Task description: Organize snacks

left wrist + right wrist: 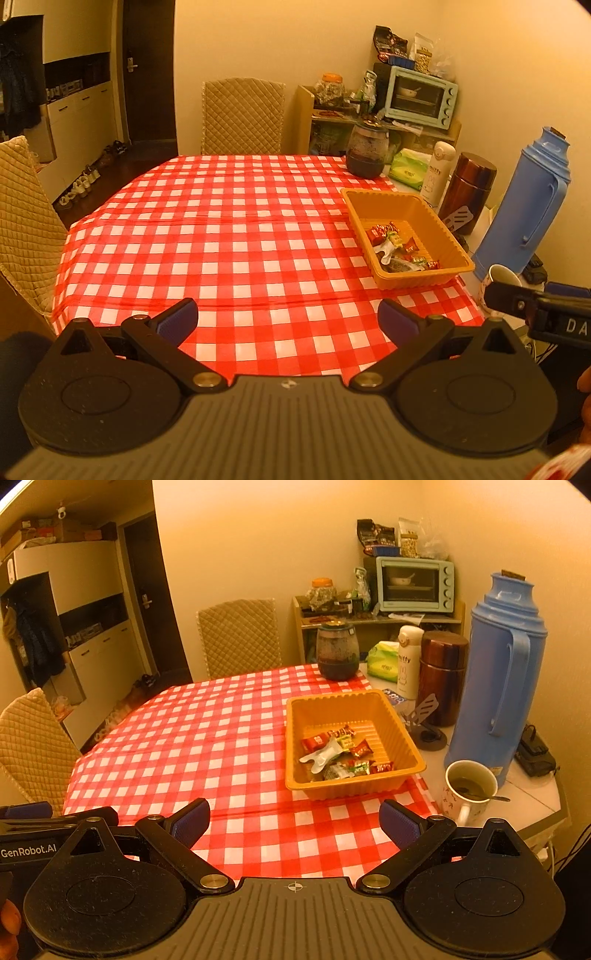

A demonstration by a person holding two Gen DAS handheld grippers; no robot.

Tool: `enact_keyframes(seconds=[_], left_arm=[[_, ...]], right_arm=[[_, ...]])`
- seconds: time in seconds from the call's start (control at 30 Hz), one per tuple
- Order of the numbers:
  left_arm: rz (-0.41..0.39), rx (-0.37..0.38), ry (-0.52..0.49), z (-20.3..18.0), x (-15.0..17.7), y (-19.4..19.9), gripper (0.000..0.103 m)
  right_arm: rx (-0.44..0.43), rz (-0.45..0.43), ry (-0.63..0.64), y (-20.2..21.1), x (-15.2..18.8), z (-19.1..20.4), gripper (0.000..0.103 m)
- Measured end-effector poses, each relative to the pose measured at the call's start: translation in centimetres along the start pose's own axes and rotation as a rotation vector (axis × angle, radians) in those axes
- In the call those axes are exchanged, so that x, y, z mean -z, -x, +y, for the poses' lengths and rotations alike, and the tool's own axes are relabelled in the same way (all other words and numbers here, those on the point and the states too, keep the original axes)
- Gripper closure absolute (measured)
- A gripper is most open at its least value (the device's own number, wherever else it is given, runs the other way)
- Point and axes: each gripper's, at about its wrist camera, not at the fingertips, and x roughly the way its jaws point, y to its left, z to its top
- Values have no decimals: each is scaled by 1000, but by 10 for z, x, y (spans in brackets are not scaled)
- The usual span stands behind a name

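Note:
An orange plastic tray (380,201) (295,716) stands on the right side of the red-checked tablecloth (221,229) (207,738). Several wrapped snacks (400,247) (341,753) lie in its near half. My left gripper (288,319) is open and empty, held above the table's near edge, left of the tray. My right gripper (294,823) is open and empty, just short of the tray's near wall. Part of the right gripper shows at the right edge of the left wrist view (535,306).
Right of the tray stand a blue thermos (498,679), a brown flask (441,675), a white bottle (408,661), a mug with a spoon (469,790) and a dark jar (337,650). Padded chairs (240,635) (22,221) flank the table. A shelf with a toaster oven (413,583) is behind.

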Motion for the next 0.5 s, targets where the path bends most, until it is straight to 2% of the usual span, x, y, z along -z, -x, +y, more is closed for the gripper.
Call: enact_keyframes(seconds=[0.5], left_arm=[[-47,-5,3,2,1,21,0]], right_arm=[[-22,-35,-13,24,5,9,6]])
